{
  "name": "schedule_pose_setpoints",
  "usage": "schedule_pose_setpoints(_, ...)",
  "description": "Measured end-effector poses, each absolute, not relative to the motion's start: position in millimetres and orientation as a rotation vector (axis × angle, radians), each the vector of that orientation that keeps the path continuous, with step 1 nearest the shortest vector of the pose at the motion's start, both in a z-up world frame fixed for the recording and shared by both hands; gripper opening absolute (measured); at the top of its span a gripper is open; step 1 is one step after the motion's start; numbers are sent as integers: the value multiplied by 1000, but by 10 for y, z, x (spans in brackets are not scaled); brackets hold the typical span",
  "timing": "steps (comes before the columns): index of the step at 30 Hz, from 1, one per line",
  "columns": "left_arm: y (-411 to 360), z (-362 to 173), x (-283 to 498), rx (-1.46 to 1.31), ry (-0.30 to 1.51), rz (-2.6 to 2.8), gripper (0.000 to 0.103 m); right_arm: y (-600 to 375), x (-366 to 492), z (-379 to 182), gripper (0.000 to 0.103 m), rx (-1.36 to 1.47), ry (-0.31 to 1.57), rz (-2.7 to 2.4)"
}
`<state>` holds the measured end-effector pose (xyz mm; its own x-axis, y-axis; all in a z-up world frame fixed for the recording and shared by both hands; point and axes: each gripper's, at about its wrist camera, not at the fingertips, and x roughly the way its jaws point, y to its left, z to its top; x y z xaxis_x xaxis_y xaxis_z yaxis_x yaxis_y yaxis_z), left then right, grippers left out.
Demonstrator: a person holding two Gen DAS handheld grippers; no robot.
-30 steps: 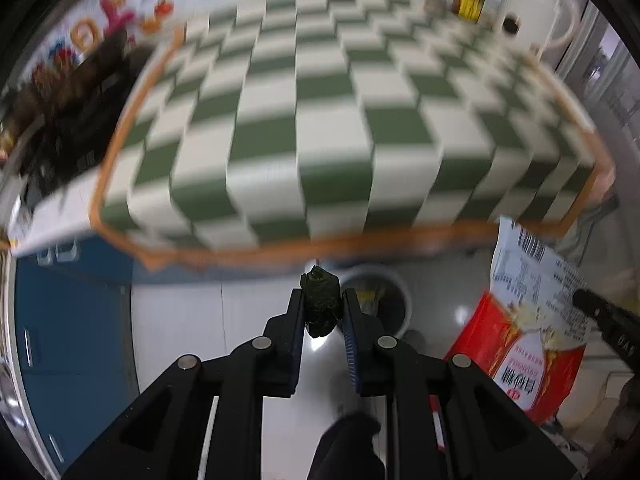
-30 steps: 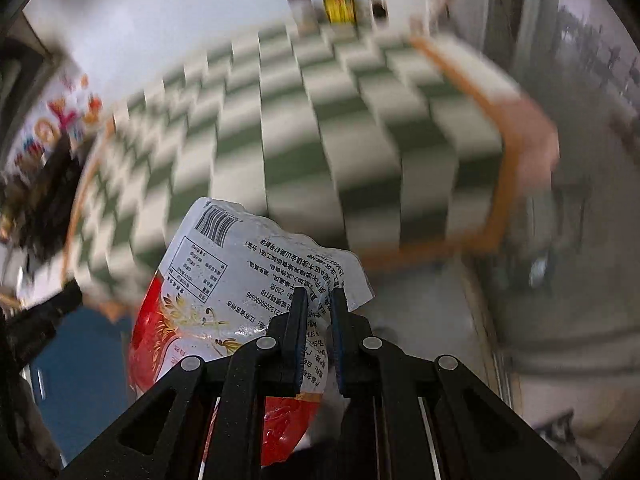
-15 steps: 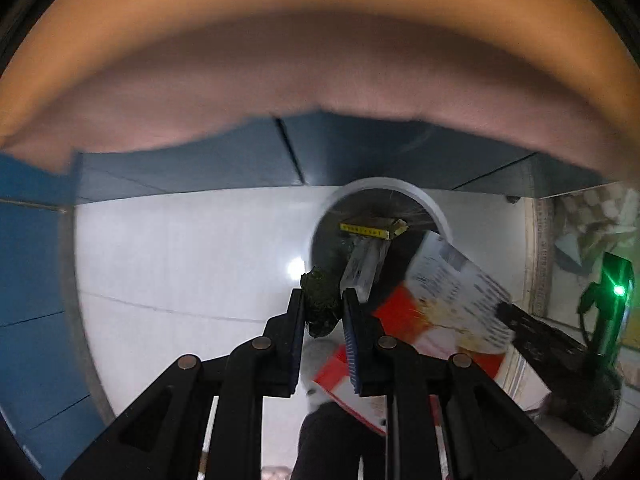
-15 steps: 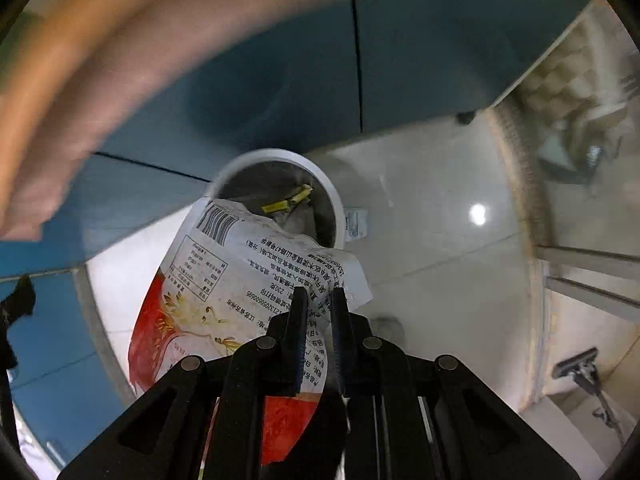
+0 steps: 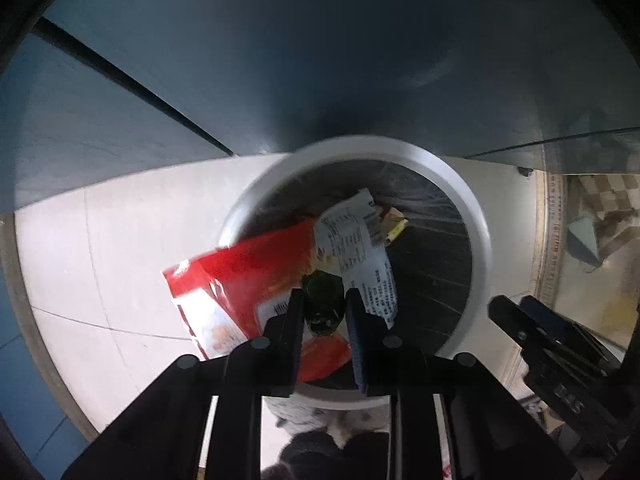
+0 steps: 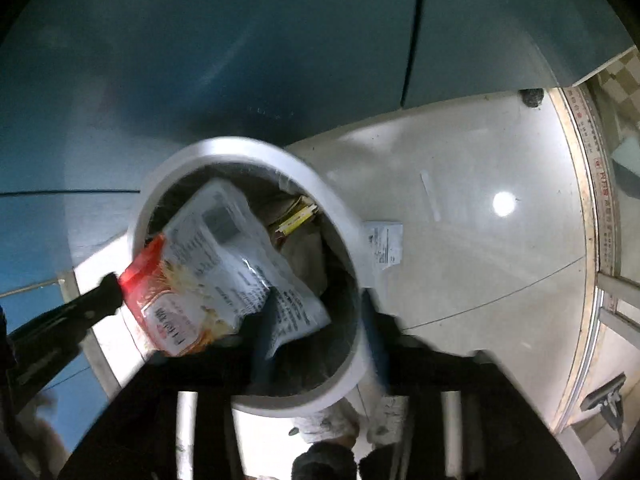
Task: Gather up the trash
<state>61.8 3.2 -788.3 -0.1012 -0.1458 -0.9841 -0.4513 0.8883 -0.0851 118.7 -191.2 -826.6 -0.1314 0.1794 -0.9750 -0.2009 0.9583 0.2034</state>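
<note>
Two grippers over the bin (image 5: 478, 240) at frame centre — right gripper (image 6: 316, 334) just opening, packet (image 6: 224, 264) released; left gripper (image 5: 325, 312) barely parting, dark scrap (image 5: 323, 300) between, undropped

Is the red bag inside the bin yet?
Partly in: the red bag hangs over the bin's rim; the right gripper has just opened.

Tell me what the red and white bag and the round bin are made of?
The red and white bag looks like thin glossy plastic film: it crumples, bends and shines. The round bin seems to be smooth white plastic with a matte rim, though painted metal is possible. Its clear liner looks like wrinkly thin plastic.
</note>
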Motion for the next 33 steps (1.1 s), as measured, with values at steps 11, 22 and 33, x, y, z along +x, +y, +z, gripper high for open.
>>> schedule_pose_setpoints(11,33,-7251,304,-388,1598,387,96,-2162,1058,-7591,103,-132,1600,342)
schedule_pose_setpoints(22,-258,-5612,-416,-353,1481,528,96,-2193,615,-6059,103,-294,1453,404)
schedule_pose_setpoints(33,-746,-3823,-856,-344,1331,507,96,-2469,141,-3932,103,-298,1318,458)
